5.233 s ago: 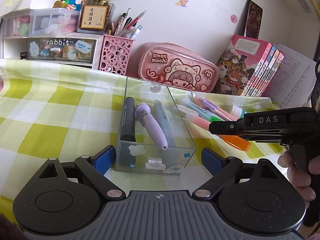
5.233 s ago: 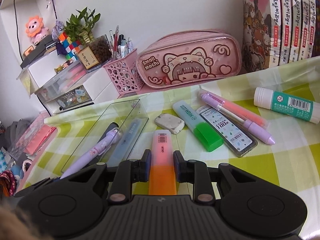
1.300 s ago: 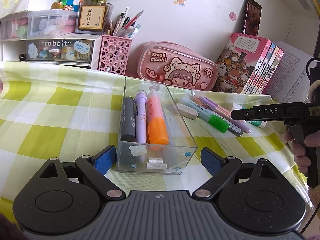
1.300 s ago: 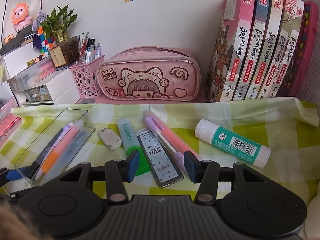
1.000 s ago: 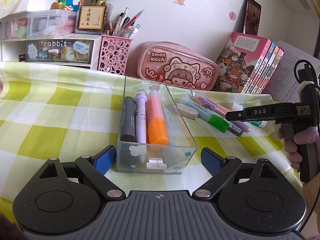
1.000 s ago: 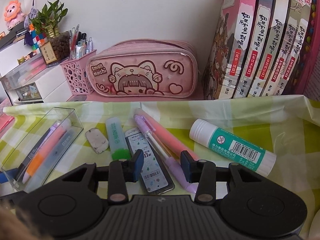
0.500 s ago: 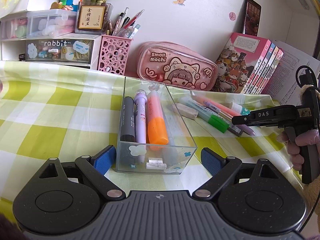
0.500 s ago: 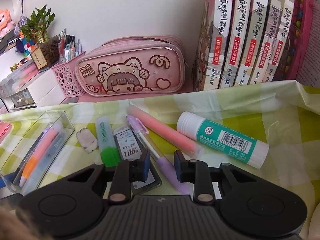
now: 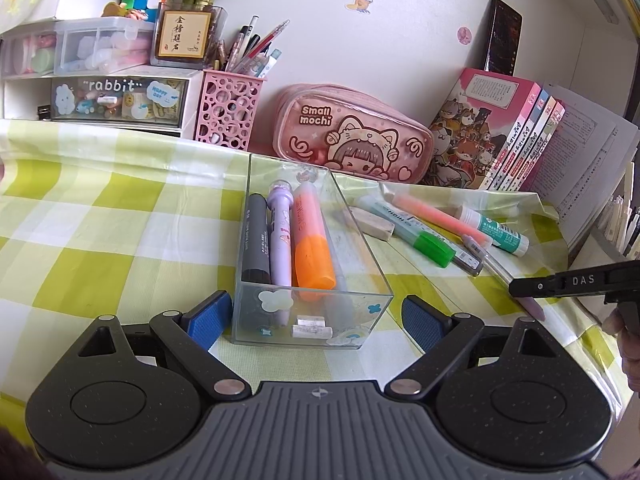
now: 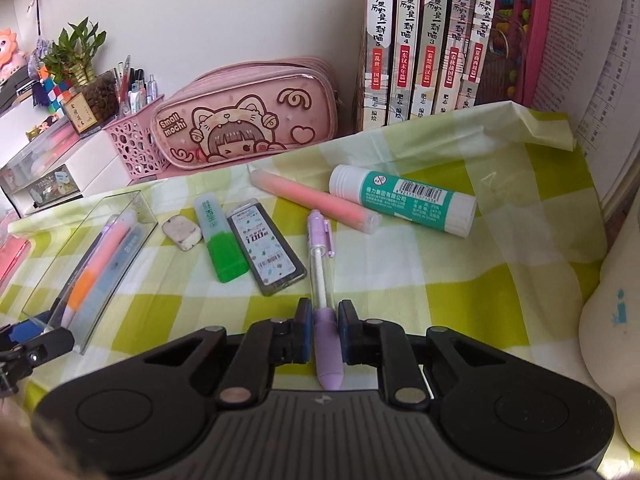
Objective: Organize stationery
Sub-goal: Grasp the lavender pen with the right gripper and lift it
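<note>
I am closing the right hand-held gripper [image 10: 323, 331] around the lilac grip of a clear-barrelled purple pen [image 10: 322, 276] lying on the green-checked tabletop [image 10: 500, 276]; narrow gaps are showing beside the pads. My left hand-held gripper [image 9: 312, 318] is standing wide apart, straddling the near end of the clear plastic box [image 9: 312, 320] without touching it; the box is holding markers.

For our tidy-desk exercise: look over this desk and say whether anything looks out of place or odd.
Yes. Several items lie loose on the tablecloth outside the clear box: eraser, green highlighter, lead case, pink highlighter, glue stick. The eraser looks smudged with grey.
</note>
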Demonstrator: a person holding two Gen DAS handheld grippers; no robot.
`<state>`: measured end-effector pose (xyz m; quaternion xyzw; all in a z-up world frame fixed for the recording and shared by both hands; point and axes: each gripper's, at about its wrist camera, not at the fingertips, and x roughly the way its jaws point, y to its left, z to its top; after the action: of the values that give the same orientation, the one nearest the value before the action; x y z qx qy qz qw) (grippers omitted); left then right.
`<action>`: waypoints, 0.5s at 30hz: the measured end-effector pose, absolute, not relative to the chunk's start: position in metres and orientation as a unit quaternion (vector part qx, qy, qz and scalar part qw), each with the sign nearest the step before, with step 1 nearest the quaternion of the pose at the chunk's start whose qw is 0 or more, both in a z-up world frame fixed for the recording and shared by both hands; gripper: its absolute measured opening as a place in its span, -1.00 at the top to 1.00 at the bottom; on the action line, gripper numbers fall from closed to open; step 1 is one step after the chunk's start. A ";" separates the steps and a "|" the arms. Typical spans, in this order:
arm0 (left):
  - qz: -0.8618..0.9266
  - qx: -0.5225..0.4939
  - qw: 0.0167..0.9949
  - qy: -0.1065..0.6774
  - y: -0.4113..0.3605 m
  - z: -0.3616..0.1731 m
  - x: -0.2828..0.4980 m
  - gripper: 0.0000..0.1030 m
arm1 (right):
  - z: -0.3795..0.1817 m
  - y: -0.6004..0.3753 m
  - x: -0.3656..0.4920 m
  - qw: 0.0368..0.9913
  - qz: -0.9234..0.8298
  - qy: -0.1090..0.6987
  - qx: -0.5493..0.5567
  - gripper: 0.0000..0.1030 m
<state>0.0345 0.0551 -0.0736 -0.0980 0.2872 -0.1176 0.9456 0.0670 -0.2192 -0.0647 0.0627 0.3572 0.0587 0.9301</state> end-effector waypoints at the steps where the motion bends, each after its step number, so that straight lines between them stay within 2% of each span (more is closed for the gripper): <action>1: -0.117 -0.098 0.946 0.287 0.055 -0.074 0.035 -0.72 | -0.064 -0.218 0.062 0.929 0.060 0.361 0.059 0.08; 15: -0.116 -0.096 0.946 0.288 0.055 -0.073 0.034 -0.72 | -0.060 -0.206 0.083 0.921 0.067 0.381 0.040 0.01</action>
<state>0.0344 0.0545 -0.0735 -0.0962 0.2876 -0.1162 0.9458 0.0827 -0.2064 -0.0600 0.0395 0.3810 0.0667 0.9213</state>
